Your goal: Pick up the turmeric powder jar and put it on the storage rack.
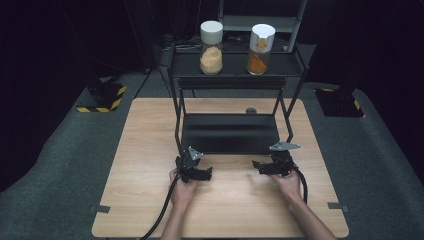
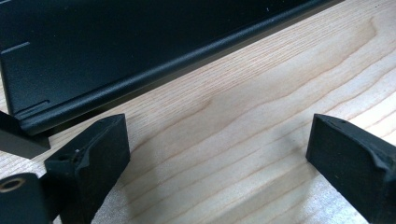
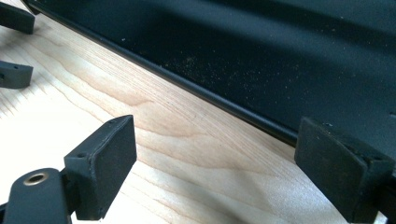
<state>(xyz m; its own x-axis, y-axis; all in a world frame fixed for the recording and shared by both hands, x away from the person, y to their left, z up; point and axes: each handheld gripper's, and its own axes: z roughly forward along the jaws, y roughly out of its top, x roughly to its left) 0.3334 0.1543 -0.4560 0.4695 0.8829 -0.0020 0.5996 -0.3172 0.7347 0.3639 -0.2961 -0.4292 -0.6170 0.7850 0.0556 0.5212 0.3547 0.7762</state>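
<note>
My left gripper (image 1: 209,172) rests low over the wooden table (image 1: 145,160), just in front of the left front leg of a black two-tier rack (image 1: 176,100). In the left gripper view its jaws stand open (image 2: 217,126) over bare wood, with the rack's lower tray edge (image 2: 140,81) beyond them. My right gripper (image 1: 255,165) is near the tray's right front corner and points left toward the other gripper. It is open (image 3: 215,128) with nothing between its pads, and the tray's dusty black surface (image 3: 261,56) lies beyond.
On the rack's top shelf (image 1: 235,67) stand a white-lidded jar of beige powder (image 1: 211,47) and a white-lidded jar with orange contents (image 1: 260,49). A small dark disc (image 1: 251,110) lies behind the tray. Grey carpet surrounds the table.
</note>
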